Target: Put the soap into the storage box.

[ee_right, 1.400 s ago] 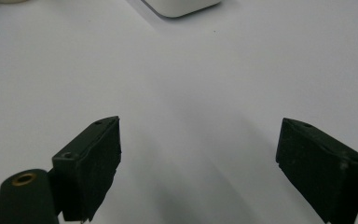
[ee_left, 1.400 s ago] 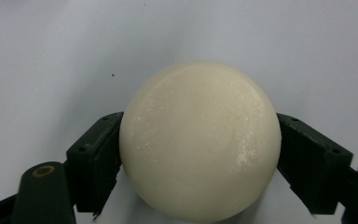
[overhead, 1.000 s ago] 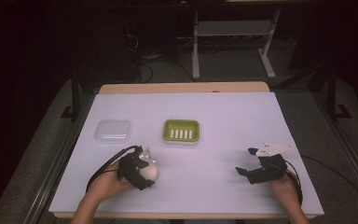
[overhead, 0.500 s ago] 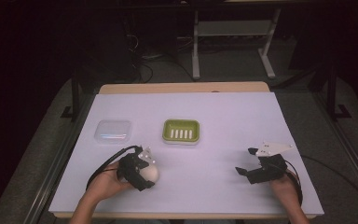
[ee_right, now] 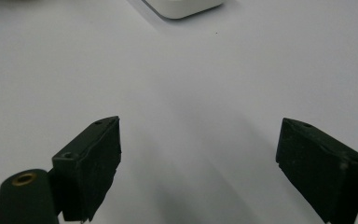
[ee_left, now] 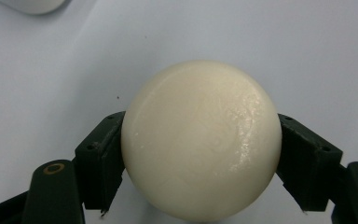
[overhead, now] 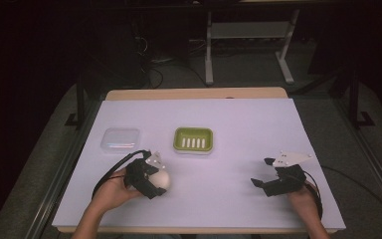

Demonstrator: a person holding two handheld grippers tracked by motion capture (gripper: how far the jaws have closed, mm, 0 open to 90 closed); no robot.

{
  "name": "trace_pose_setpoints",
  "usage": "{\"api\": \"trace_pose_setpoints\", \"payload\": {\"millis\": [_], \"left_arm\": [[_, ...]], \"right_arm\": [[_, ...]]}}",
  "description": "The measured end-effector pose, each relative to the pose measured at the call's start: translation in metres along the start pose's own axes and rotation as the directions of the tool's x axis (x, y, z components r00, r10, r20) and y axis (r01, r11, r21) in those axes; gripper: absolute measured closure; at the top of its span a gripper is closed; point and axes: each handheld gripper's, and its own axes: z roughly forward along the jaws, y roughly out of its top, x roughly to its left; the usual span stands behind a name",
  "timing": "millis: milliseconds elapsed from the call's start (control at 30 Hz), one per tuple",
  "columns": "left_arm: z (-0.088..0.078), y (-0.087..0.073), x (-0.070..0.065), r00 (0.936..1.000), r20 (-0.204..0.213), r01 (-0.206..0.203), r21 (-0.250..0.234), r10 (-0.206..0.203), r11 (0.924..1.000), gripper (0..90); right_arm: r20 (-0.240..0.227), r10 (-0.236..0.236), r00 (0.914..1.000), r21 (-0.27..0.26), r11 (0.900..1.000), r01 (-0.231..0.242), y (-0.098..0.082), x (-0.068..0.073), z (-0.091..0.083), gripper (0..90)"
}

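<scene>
A cream-white rounded soap bar sits between the jaws of my left gripper, which is shut on it just above the white table, front left. A green soap dish with a white base lies at the table's middle. My right gripper hovers at the front right, open, with bare table between its jaws.
A clear plastic lid or box lies left of the green dish. The white corner of the dish base shows at the top of the right gripper view. A metal stand is on the floor beyond the table.
</scene>
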Motion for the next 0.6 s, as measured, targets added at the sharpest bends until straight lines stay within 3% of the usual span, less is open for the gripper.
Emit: {"api": "trace_pose_setpoints", "payload": {"millis": [600], "left_arm": [[-0.010,0.026,0.008,0.9998,-0.006,-0.018,-0.004,0.018,0.9998,24.8]], "right_arm": [[-0.003,0.013,0.9999,-0.006,1.000,-0.013,0.000,-0.002,-0.001,13.2]]}}
